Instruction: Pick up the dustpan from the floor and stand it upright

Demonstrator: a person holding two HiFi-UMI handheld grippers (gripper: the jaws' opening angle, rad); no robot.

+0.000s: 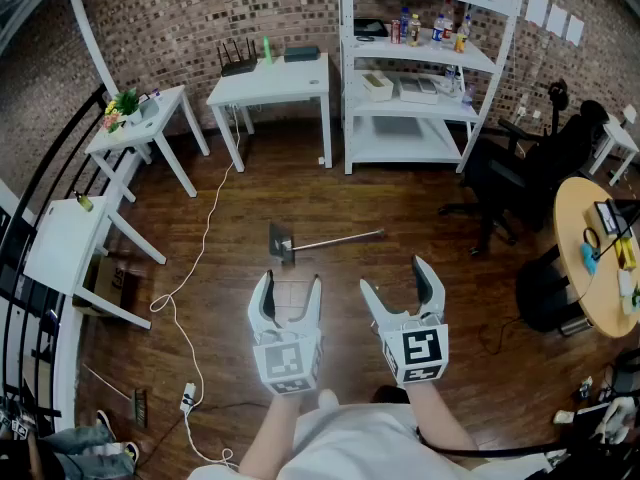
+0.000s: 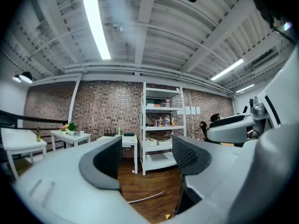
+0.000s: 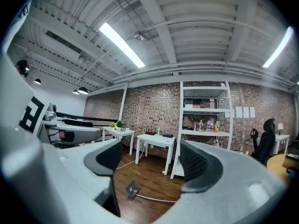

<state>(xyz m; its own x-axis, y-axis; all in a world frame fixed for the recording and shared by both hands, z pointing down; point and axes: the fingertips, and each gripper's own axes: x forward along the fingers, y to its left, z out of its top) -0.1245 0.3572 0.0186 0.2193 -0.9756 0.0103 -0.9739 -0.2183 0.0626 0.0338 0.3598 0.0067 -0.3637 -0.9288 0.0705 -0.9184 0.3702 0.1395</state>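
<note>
The dustpan (image 1: 282, 241) lies flat on the wooden floor, its grey pan to the left and its long thin metal handle (image 1: 340, 238) running right. In the right gripper view the dustpan (image 3: 132, 189) shows low between the jaws, some way off. Only the handle (image 2: 145, 198) shows in the left gripper view. My left gripper (image 1: 288, 293) and right gripper (image 1: 403, 280) hover side by side nearer to me than the dustpan, held level. Both stand open with nothing between the fingers.
A white table (image 1: 272, 80) and a white shelf unit (image 1: 420, 63) with bottles stand against the brick wall beyond. Small white tables (image 1: 140, 128) line the left railing. A white cable (image 1: 190, 268) trails across the floor to a power strip (image 1: 187, 397). Black office chairs (image 1: 520, 173) and a round table (image 1: 590, 253) are at right.
</note>
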